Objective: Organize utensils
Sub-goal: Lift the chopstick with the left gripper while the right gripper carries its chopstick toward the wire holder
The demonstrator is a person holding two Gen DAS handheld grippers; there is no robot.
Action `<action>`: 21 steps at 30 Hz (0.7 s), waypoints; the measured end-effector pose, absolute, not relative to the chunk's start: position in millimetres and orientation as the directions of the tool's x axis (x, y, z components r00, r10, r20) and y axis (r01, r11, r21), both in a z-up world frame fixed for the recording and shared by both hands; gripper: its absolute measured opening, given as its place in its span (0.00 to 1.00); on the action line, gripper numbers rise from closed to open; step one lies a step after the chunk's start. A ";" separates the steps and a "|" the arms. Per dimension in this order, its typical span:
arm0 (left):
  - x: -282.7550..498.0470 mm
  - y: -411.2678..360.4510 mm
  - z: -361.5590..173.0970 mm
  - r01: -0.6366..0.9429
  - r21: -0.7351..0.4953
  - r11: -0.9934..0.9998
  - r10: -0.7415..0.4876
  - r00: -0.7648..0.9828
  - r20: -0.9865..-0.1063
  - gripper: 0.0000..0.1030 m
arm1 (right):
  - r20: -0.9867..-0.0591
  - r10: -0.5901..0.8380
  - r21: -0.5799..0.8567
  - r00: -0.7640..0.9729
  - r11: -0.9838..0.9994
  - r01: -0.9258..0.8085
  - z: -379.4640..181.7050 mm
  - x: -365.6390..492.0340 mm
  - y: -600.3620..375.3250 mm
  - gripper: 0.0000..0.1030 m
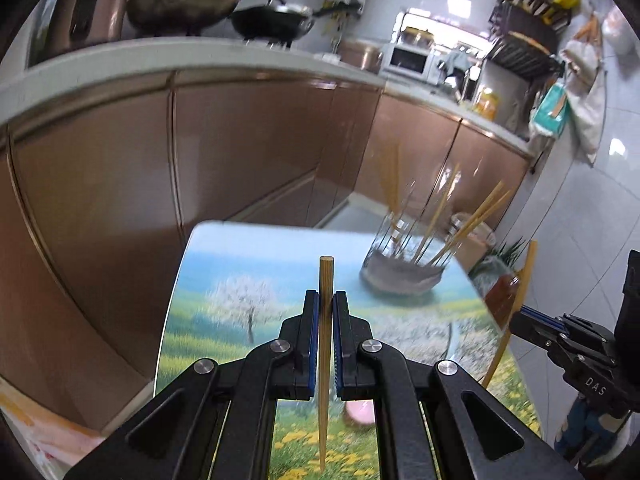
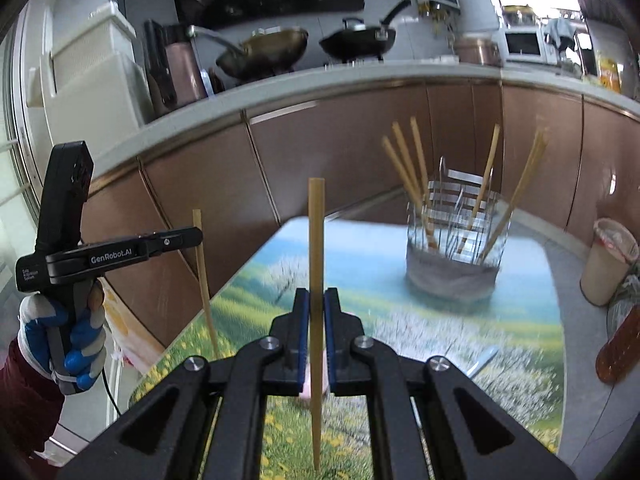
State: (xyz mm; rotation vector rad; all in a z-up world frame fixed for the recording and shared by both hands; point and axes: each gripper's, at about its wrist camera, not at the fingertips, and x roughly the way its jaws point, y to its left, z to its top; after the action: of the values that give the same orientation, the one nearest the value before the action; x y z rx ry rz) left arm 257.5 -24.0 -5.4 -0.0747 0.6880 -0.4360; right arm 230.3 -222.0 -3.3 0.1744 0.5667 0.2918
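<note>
My left gripper (image 1: pixel 326 300) is shut on a wooden chopstick (image 1: pixel 325 364), held upright above the table. It also shows at the left of the right wrist view (image 2: pixel 196 236), with its chopstick (image 2: pixel 205 284). My right gripper (image 2: pixel 316 298) is shut on a second wooden chopstick (image 2: pixel 316 320), also upright. It shows at the right edge of the left wrist view (image 1: pixel 520 314), with its chopstick (image 1: pixel 516 312). A wire utensil holder (image 2: pixel 454 248) holding several chopsticks stands at the far right of the table; it also shows in the left wrist view (image 1: pixel 408 264).
The table (image 2: pixel 460 340) has a meadow-print top. A pink object (image 1: pixel 360 412) lies under the grippers. Brown cabinets (image 1: pixel 240 152) and a counter with two woks (image 2: pixel 276 50) lie behind. A bin (image 2: pixel 608 260) and a red bottle (image 2: pixel 618 346) stand to the right.
</note>
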 end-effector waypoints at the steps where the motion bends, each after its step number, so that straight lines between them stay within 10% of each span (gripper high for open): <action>1: 258.7 -26.0 2.5 0.374 -0.209 0.903 -0.422 0.692 -0.586 0.06 | -0.489 0.312 0.235 0.814 0.946 -0.222 4.7 230.4 -223.6 0.06; 21: 344.8 -131.1 152.4 0.529 -0.207 0.823 -0.568 0.762 -0.311 0.06 | -0.268 0.103 0.133 0.958 0.989 -0.069 124.2 316.2 -290.4 0.06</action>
State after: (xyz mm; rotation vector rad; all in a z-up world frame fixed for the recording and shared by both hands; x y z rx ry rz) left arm 344.8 -131.1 152.4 -0.1091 0.3732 -0.5983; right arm 316.2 -290.4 124.2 0.1233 0.2784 0.0875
